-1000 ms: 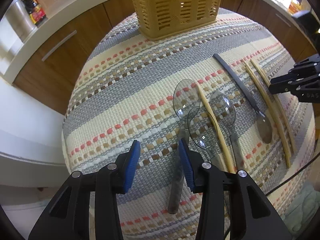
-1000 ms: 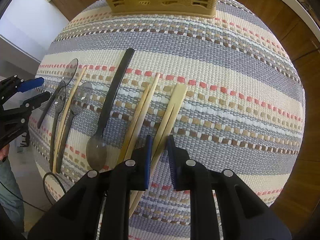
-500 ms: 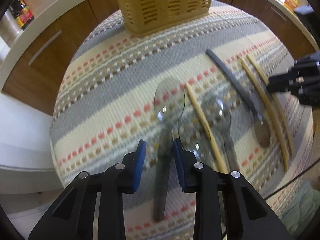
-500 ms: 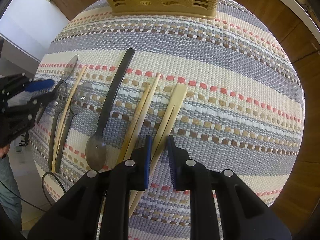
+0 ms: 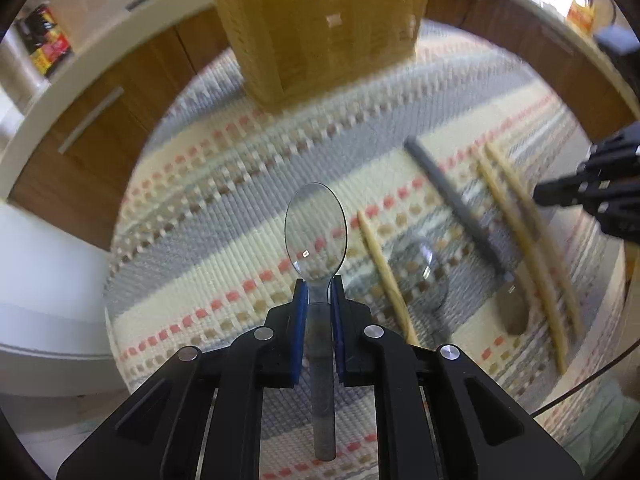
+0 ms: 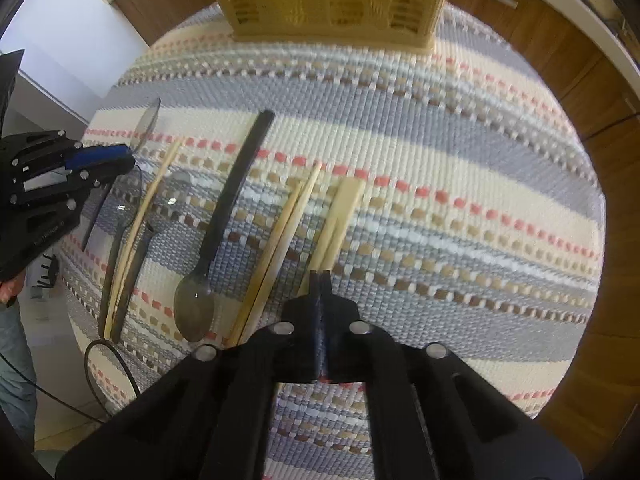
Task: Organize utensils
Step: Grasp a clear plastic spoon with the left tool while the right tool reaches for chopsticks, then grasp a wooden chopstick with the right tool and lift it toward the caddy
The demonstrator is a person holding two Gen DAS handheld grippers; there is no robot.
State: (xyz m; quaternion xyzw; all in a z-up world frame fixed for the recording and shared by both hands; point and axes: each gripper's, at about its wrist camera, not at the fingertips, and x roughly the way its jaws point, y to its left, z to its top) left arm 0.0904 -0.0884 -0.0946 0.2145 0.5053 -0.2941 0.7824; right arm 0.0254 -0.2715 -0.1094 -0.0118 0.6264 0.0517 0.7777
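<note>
Above the striped cloth, the left gripper (image 5: pixel 318 296) has just closed on a clear spoon (image 5: pixel 316 232), lifted for the basket (image 5: pixel 320 20); the right gripper (image 6: pixel 320 280) pinches joined chopsticks (image 6: pixel 338 216), fingers fully together.

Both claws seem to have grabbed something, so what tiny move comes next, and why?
Probably lift and carry toward the yellow basket. The left gripper has just closed on the clear spoon, the right gripper on the joined chopsticks, and the basket stands across the striped mat.
</note>
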